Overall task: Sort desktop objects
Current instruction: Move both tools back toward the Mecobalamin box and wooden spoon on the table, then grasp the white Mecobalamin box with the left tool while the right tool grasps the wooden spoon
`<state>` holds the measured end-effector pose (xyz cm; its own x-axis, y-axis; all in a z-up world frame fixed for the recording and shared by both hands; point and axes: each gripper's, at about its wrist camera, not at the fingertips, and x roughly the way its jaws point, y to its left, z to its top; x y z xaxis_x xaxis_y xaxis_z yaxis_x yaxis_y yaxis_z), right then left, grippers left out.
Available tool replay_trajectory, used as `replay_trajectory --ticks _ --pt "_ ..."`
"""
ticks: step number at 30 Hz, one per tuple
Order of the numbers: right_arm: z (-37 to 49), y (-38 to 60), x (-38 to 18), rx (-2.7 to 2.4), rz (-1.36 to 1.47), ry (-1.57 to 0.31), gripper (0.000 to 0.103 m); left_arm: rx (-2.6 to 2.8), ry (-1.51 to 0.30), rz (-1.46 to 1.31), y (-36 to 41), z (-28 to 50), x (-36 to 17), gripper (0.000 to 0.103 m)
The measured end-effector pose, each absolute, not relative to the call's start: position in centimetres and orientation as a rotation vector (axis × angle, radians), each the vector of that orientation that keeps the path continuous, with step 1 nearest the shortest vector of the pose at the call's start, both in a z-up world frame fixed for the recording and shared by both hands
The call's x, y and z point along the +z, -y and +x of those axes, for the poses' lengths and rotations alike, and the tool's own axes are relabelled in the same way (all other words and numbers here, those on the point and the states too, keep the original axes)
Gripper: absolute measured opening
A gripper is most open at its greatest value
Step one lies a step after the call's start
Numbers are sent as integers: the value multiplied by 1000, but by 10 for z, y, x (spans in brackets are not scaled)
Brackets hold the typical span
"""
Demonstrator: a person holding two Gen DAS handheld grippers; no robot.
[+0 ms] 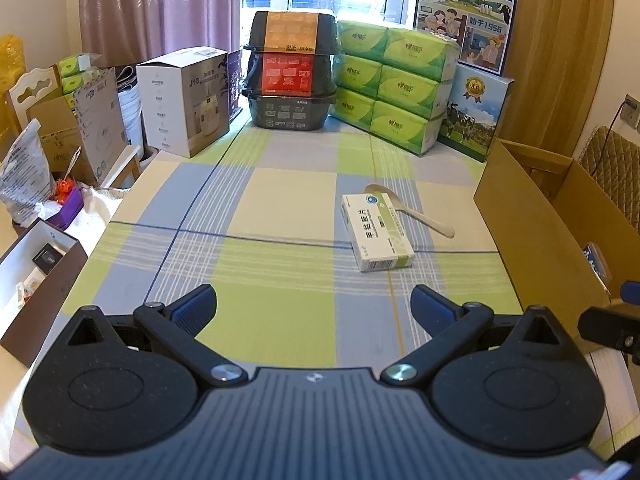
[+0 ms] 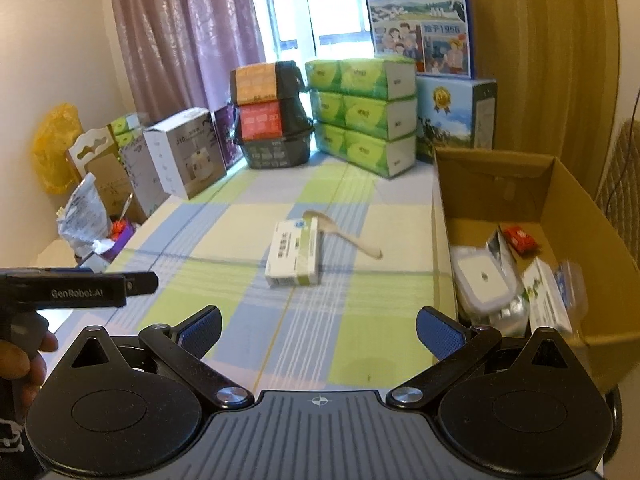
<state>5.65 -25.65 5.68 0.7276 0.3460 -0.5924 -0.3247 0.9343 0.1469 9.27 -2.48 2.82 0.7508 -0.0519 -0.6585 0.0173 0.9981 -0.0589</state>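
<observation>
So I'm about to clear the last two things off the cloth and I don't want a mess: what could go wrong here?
1. The medicine box lies against the wooden spoon, possibly on its bowl; grabbing one may drag the other.
2. The cardboard box is already crowded, so a dropped item may land on the white lidded container.
3. Both grippers, left and right, are open and close together; reaching at once risks a collision.
</observation>
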Motion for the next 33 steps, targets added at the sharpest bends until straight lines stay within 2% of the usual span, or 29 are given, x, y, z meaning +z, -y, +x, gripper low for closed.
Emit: replay_trajectory --ticks 19,33 --pt "135 252 50 358 -3 -607 101 -64 -748 -61 36 166 -11 102" --pt "201 271 39 353 -15 -617 101 -135 -753 -55 84 246 -61 101"
